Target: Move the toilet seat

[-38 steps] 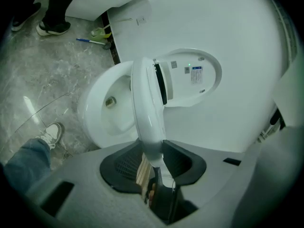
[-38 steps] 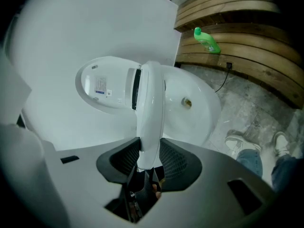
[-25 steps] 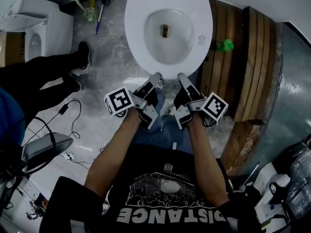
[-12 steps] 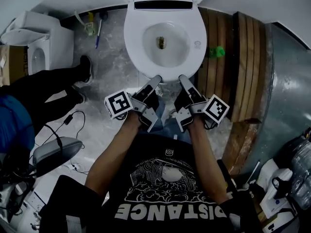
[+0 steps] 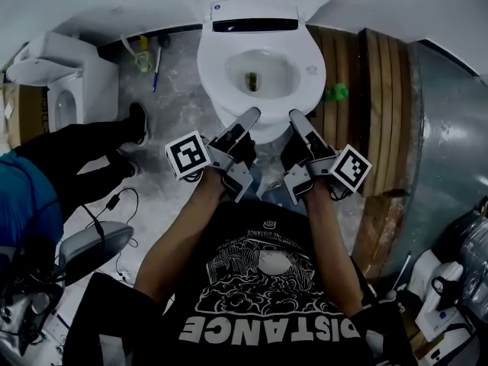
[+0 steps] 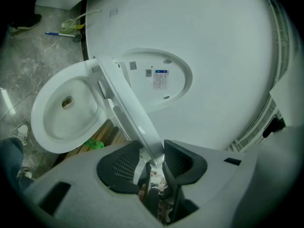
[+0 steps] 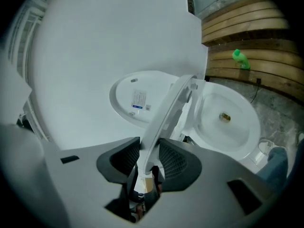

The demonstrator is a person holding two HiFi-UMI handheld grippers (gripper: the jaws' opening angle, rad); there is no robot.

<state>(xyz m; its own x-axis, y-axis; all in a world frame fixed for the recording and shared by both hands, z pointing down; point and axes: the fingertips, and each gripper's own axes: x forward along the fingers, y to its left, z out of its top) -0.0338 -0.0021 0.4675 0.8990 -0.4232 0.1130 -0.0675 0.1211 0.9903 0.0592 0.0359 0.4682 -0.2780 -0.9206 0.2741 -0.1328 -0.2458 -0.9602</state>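
Note:
The white toilet seat (image 6: 128, 108) is lifted partway off the bowl (image 6: 61, 113) and shows edge-on in both gripper views. Behind it the lid (image 6: 156, 82) stands up, its labelled underside facing me. The seat's front rim lies between the jaws of my left gripper (image 6: 153, 158), which are opening; a gap shows at one pad. My right gripper (image 7: 148, 163) is shut on the same seat (image 7: 166, 118), next to the left one. In the head view both grippers (image 5: 252, 114) (image 5: 294, 116) meet the front of the seat (image 5: 213, 67).
A person's dark-trousered legs and shoes (image 5: 114, 136) stand left of the toilet. A second white fixture (image 5: 53, 90) sits at the far left. Wooden boards (image 5: 374, 105) with a green object (image 5: 333, 92) lie on the right. Cables (image 5: 114, 204) trail over the floor.
Both grippers stay at the seat's front and have risen slightly with it. The head view has tilted, so the hinge end and the upright lid now show.

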